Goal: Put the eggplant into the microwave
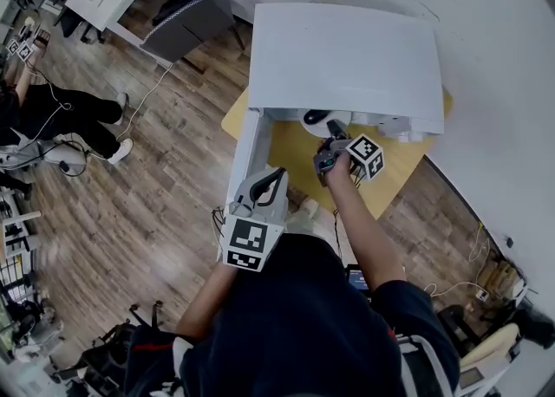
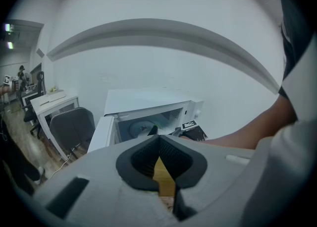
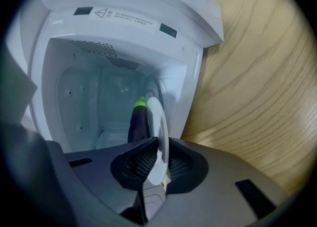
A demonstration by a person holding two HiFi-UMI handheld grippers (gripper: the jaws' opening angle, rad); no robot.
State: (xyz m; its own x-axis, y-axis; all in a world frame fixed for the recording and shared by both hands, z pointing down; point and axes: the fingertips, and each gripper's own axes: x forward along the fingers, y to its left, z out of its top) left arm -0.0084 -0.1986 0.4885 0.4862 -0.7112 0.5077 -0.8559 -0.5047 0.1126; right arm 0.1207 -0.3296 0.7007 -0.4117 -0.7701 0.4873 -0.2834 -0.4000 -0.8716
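right hand-held gripper (image 3: 157, 157) clamps a white plate (image 3: 158, 122) bearing the eggplant (image 3: 138, 123) inside the microwave (image 3: 119, 32); left hand-held gripper (image 2: 158, 144) closed, empty.

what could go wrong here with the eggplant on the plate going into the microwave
1. The right tongs pinch the round white plate only at its rim, so it may tip, and the loose dark purple eggplant with a green stem could roll off.
2. The plate sits close to the edge of the white microwave opening, so it could knock the frame going in and jolt the eggplant.
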